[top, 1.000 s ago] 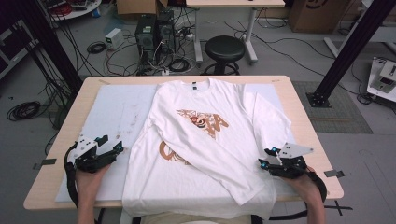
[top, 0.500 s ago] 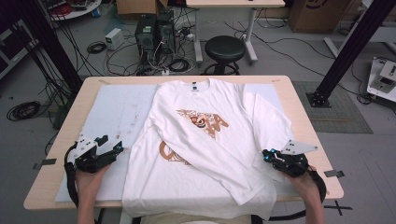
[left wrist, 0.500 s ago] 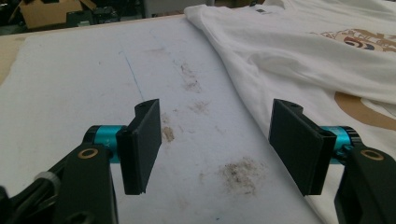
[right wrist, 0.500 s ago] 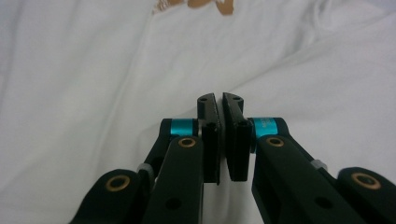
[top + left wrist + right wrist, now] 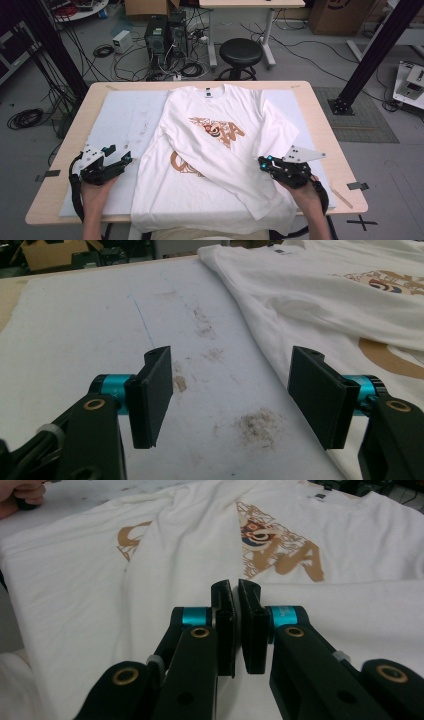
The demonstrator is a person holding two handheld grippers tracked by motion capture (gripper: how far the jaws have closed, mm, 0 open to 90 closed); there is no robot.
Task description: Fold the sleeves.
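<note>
A white T-shirt (image 5: pixel 200 195) with a brown and orange print lies spread on the white mat (image 5: pixel 125 115), its right side folded in over the front. My left gripper (image 5: pixel 122 159) rests on the mat just left of the shirt's edge. In the left gripper view its jaws (image 5: pixel 235 395) stand open over bare stained mat (image 5: pixel 100 315), with the shirt (image 5: pixel 325 305) to their right. My right gripper (image 5: pixel 263 161) hovers over the folded right part of the shirt. In the right gripper view it (image 5: pixel 236 592) is shut to a thin slit, with no cloth seen in it, above the shirt (image 5: pixel 175 555).
The wooden table (image 5: pixel 320 115) borders the mat on all sides. Behind it on the floor are a black stool (image 5: pixel 241 50), computer cases (image 5: pixel 165 35) and cables. A black frame post (image 5: pixel 380 50) stands at the right. The person's other hand (image 5: pixel 20 497) appears far off in the right gripper view.
My right gripper has shut and moved left and away from the person, rising over the folded part of the shirt. The left gripper and the shirt have stayed put.
</note>
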